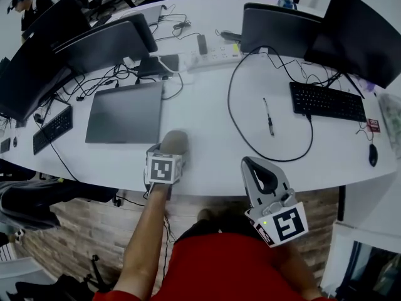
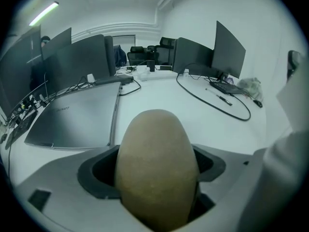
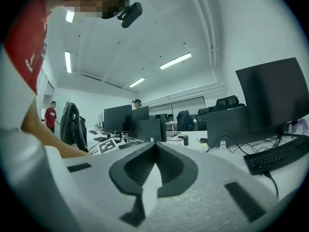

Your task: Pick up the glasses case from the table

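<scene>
The tan, oval glasses case (image 1: 175, 141) lies on the white surface (image 1: 213, 146) close to its front edge, just beside the near right corner of a closed grey laptop (image 1: 125, 113). The left gripper (image 1: 168, 155) reaches down onto it from the person's side, its marker cube over the near end of the case. In the left gripper view the case (image 2: 157, 163) fills the space between the jaws, which stand spread wide on either side of it, with dark gaps showing between the pads and the sides of the case, so the jaws do not clamp it. Its rounded far end points away across the surface towards the laptop (image 2: 72, 115) and a looping black cable (image 2: 217, 105). The right gripper (image 1: 250, 165) is held level, well apart from the case, over the front edge of the surface above the person's red shirt (image 1: 238, 265). In the right gripper view its jaws are closed together, tip to tip, with nothing between them. Further back on the surface lie a pen (image 1: 268, 116) inside the cable loop (image 1: 233, 115), a black keyboard (image 1: 327, 101), a mouse (image 1: 373, 155) and a white power strip (image 1: 213, 56), in front of several dark monitors (image 1: 279, 27).
</scene>
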Action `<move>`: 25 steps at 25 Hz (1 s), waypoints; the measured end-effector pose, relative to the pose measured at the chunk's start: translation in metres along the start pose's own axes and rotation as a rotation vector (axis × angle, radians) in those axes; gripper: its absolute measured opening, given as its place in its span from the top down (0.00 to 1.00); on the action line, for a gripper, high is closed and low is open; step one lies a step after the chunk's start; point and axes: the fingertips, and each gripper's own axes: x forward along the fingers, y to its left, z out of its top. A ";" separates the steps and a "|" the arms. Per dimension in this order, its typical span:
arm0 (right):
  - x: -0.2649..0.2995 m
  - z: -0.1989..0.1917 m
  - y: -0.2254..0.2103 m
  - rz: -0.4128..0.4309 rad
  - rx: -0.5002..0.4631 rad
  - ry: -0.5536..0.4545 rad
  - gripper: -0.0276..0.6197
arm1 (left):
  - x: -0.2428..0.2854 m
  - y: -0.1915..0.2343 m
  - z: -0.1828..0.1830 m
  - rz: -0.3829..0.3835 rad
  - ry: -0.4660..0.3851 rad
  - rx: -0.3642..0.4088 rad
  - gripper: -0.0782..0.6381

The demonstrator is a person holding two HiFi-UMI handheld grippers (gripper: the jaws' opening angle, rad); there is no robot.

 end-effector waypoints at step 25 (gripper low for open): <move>-0.017 0.045 0.001 0.088 0.028 -0.110 0.95 | -0.225 -0.053 0.087 -0.048 -0.646 -0.122 0.35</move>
